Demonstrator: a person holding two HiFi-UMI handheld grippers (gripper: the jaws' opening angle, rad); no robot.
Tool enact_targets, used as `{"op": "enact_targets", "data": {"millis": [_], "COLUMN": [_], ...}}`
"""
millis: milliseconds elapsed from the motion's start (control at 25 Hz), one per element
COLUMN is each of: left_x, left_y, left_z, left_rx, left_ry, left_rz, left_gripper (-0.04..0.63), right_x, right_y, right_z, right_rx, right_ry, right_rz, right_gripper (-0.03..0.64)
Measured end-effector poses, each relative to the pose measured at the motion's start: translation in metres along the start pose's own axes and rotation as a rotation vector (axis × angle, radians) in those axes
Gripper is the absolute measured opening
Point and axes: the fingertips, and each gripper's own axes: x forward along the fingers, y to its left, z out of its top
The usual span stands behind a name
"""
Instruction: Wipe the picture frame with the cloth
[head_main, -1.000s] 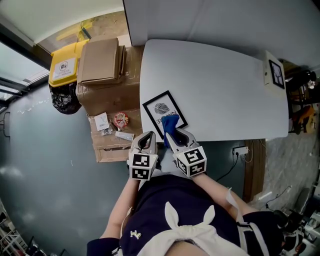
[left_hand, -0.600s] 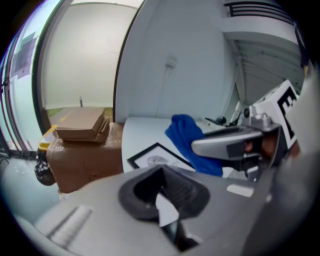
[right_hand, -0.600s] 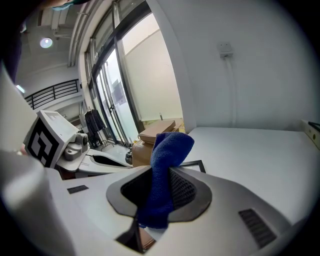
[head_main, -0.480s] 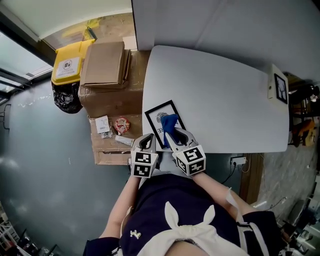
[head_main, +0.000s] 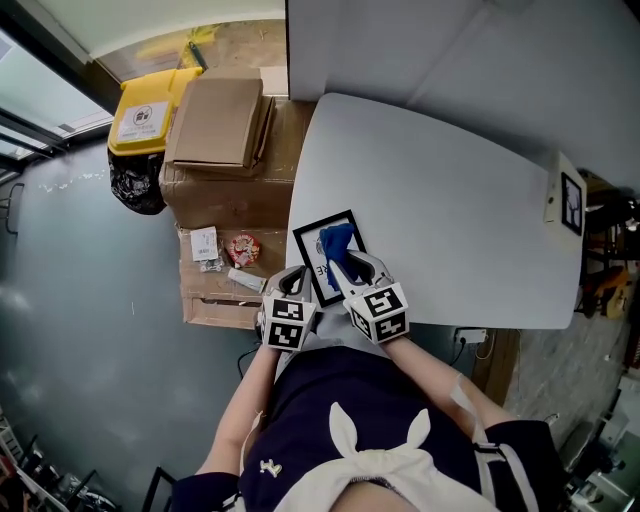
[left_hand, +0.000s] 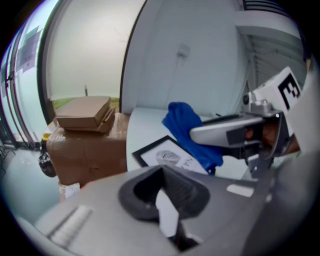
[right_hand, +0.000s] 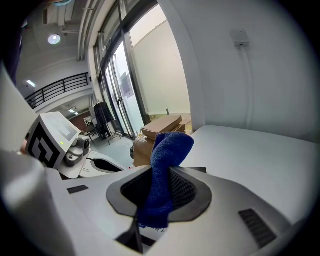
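The person (head_main: 340, 440), in a dark top w/ a white bow, is standing at the near edge of the table (head_main: 450, 190), holding both grippers side by side.

The left gripper (head_main: 293, 280) is hovering at the table's near-left edge, just beside the frame's left side. Its jaws are drawn together, leaving only a thin slit. A white sliver is showing in that slit; what it is can't be told.

The right gripper (head_main: 349, 268) is reaching over the frame, its jaws clamping the cloth (head_main: 336, 243). The cloth is deep blue, fuzzy and bunched. It is sticking out past the jaw tips, w/ a short tail poking out behind the pads. In the left gripper view its lower fold appears to be touching the frame's face.

The picture frame (head_main: 310, 250) is lying flat on the table's near-left corner, turned at an angle to the edge. It has a thin black border and white inside, w/ a dark fingerprint-like whorl and some lettering below. The cloth is covering part of the print, and the grippers are hiding the near end.

Left of the table, cardboard boxes (head_main: 222, 125) are sitting stacked, w/ small packets (head_main: 240, 247) on a lower one. Beyond them a yellow bin (head_main: 145, 112) is standing.
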Motion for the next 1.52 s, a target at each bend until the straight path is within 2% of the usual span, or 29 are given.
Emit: {"op": "enact_targets", "data": {"millis": [200,520,800,1120,1280,1520], "left_x": [0.015,0.034,0.040,0.041,0.041,0.041], "left_y": [0.001,0.004,0.005,0.006,0.005,0.005], "left_z": [-0.009,-0.022,-0.034,-0.036,-0.037,-0.037], "left_rx": [-0.015,-0.037,-0.033,-0.025,-0.013,-0.009], "left_ry": [0.028,0.063,0.106,0.112,0.117,0.118], "left_rz": [0.006,0.019,0.024,0.020,0.020,0.033], "left_gripper": [0.003,0.003,0.003,0.003,0.003,0.003], "right_x": [0.018,0.045,0.060,0.078,0.085,0.090], "right_y": [-0.002,-0.004,-0.006,0.002,0.013,0.022], "right_z": [-0.011,-0.009,-0.014,-0.027,-0.033,-0.042], "right_rx": [-0.039,-0.142,-0.200,-0.249,-0.352,-0.515], "right_ry": [0.062,0.078,0.118,0.169,0.191,0.257], "right_rz": [0.050,0.080,0.112,0.195,0.301,0.390], "right_gripper": [0.084,0.084,0.084,0.084,0.084,0.084]}}
